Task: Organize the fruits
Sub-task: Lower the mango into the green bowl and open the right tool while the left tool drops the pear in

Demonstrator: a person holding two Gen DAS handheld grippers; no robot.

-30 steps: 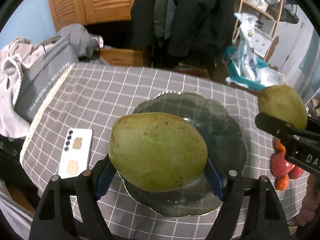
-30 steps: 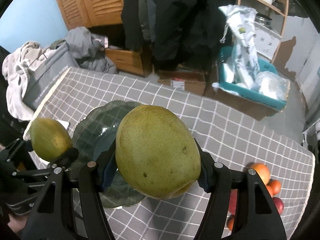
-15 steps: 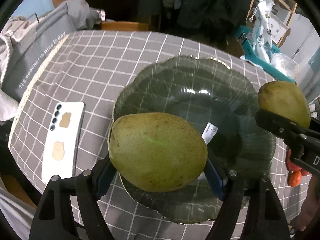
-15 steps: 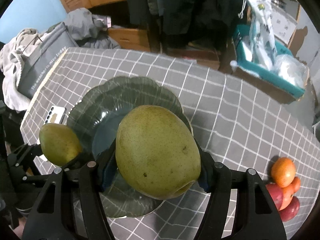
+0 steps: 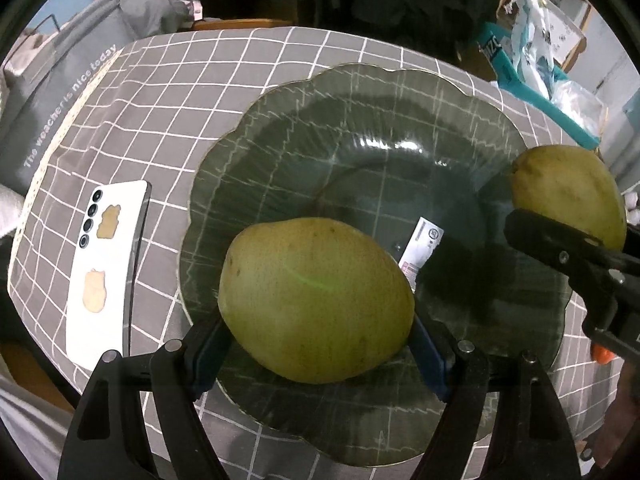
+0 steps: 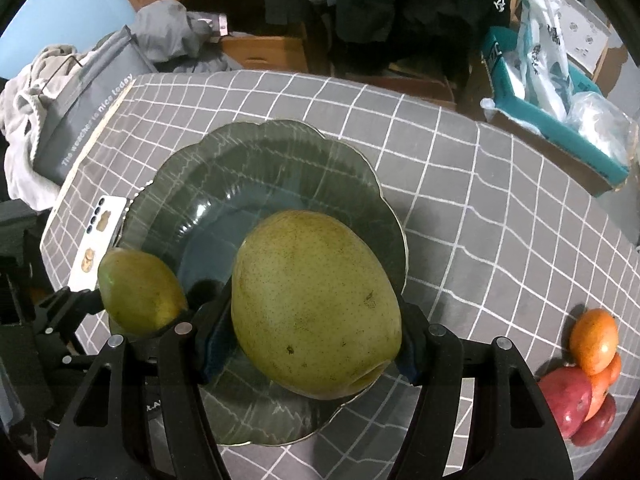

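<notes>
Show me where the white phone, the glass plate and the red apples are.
white phone [image 5: 106, 268]: left wrist view, middle of its back.
glass plate [image 6: 256, 152]: right wrist view, bare far rim.
red apples [image 6: 568, 398]: right wrist view, front apple's skin.

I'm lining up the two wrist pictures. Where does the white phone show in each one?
Left wrist view: the phone lies on the checked cloth at the left, beside the glass plate.
Right wrist view: the phone is small at the left edge, partly behind the left gripper's pear.
Shared landmark: the glass plate.
</notes>
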